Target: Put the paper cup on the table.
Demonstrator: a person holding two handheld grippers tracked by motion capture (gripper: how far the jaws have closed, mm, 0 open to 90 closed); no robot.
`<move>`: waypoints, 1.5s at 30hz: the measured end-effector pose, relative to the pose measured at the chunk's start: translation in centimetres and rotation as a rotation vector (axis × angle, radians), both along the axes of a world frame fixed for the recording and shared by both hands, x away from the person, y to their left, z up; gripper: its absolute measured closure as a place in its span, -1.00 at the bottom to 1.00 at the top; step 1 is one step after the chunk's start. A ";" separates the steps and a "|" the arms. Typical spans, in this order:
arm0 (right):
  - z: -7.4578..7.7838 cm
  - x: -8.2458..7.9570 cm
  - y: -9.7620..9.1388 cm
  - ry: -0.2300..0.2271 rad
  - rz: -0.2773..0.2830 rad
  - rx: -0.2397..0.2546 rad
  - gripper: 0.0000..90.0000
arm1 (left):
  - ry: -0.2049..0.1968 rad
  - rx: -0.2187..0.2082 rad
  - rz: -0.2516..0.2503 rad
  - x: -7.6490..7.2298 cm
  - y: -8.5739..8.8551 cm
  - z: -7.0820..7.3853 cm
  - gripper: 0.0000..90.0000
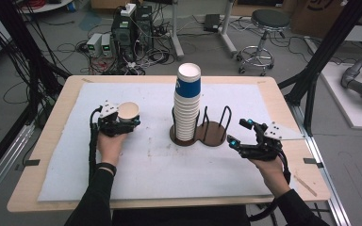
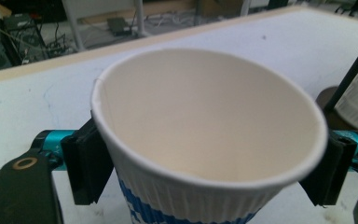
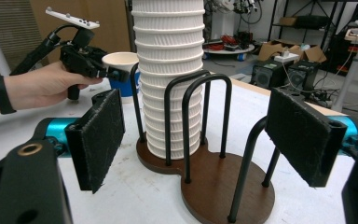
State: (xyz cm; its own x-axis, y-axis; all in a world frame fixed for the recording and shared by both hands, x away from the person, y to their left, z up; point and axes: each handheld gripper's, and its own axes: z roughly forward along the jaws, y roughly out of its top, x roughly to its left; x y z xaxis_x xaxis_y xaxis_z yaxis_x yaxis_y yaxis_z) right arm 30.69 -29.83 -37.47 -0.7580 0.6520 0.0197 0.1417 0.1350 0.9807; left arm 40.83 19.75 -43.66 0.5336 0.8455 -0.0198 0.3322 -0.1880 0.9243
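Paper, ribbed white with a blue band: the cup sits upright between the pads of the left hand-held gripper, at about 9 o'clock on the bench. In the left gripper view both pads touch the cup wall just under the rim, so the left hand-held gripper appears to hold it, though how firmly the pads press is hard to tell. The cup's base is cut off at the bottom of that view.

The right hand-held gripper rests at about 3 o'clock, jaws wide with nothing between them, just beside the rack. In the right gripper view its pads frame the rack without touching the wire loops.

The stack stands in the rack's left bay at the centre; the right bay is empty. The stack hides part of the far cup in the right gripper view, and its top is cut off.

Open white mat lies from 5 to 7 o'clock, and between cup and stack.
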 end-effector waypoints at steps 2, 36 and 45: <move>-0.1 0.0 0.0 0.000 0.002 0.004 -0.57 | 0.013 -0.005 0.001 0.0 0.2 -0.1 -0.61; -0.2 0.0 -0.4 -0.002 0.001 0.043 -0.60 | 0.075 0.018 0.049 -4.7 2.3 1.3 -0.77; -0.2 0.1 -0.6 0.014 -0.011 0.051 -0.60 | -0.023 -0.022 -0.052 -7.8 2.2 3.9 -0.77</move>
